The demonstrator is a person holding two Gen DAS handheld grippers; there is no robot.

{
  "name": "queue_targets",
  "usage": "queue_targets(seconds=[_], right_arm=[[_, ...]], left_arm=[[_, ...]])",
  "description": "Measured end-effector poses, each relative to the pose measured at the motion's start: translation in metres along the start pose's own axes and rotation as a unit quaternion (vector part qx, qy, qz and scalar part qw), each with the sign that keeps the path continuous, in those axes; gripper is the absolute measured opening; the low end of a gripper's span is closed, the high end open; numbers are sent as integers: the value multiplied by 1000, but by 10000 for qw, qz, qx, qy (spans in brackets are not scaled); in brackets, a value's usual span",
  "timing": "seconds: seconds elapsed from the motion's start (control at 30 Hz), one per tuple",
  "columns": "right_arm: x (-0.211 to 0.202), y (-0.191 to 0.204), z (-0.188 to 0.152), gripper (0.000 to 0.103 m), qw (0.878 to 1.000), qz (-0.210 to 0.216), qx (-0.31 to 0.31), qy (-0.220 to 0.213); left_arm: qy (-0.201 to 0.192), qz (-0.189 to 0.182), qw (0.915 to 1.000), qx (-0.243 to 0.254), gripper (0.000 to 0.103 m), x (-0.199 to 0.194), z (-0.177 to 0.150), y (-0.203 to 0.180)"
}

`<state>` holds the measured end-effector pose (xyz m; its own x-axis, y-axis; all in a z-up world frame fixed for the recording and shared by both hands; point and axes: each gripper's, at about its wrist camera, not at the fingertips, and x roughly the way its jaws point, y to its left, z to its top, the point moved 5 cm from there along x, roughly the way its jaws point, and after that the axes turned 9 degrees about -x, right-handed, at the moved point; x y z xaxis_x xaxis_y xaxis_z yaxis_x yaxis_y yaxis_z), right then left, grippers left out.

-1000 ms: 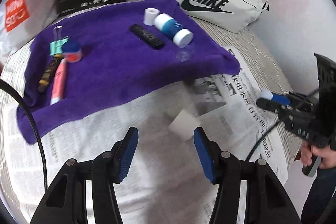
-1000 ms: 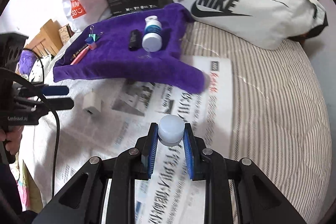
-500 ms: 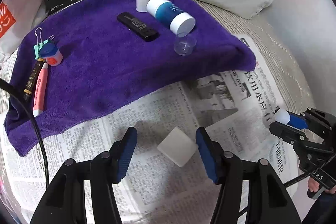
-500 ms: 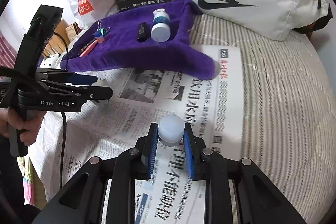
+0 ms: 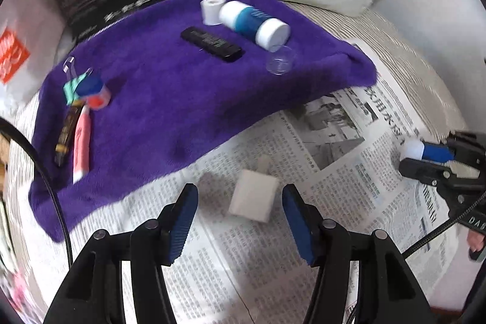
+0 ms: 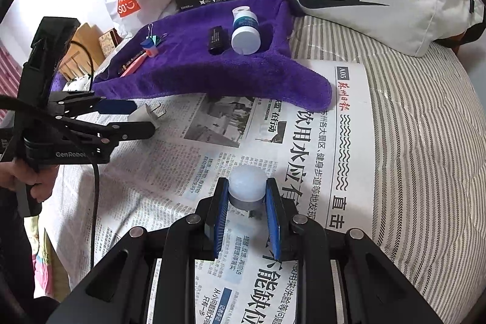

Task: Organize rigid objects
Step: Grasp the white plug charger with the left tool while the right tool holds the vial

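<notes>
crinkled newsprint [image 5: 349,172]; fuzzy purple towel [image 5: 182,93]; white boxy plug [image 5: 253,199] btwn left gripper [image 5: 238,220] pads.

White domed cap [image 6: 246,182] between right gripper [image 6: 246,204] fingers [image 6: 221,210], above newspaper [image 6: 306,148].

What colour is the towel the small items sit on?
Purple, plain, the towel; clearest in the left wrist view.

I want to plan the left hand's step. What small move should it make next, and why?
Probably close the left gripper on the white plug adapter. The adapter lies on the newspaper between the open fingers, which do not touch it yet. The right gripper already holds a white cap.
</notes>
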<state>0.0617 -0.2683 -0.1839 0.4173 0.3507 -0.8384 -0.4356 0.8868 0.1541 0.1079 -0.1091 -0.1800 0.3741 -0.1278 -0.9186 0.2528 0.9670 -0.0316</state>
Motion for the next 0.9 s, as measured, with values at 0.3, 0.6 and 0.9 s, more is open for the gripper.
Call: queue_targets(seconds=[0.3, 0.6, 0.9], right_arm=[[0, 1, 2, 24, 10000, -67, -7, 45], [4, 16, 16, 24, 9998, 10, -211, 1], [6, 30, 27, 24, 9991, -2, -424, -2]], left_arm=[[-19, -242, 9995, 177, 29, -1, -6, -4], [-131, -350, 9992, -136, 29, -16, -11, 22], [-268, -399, 9979, -440, 29, -30, -15, 46]])
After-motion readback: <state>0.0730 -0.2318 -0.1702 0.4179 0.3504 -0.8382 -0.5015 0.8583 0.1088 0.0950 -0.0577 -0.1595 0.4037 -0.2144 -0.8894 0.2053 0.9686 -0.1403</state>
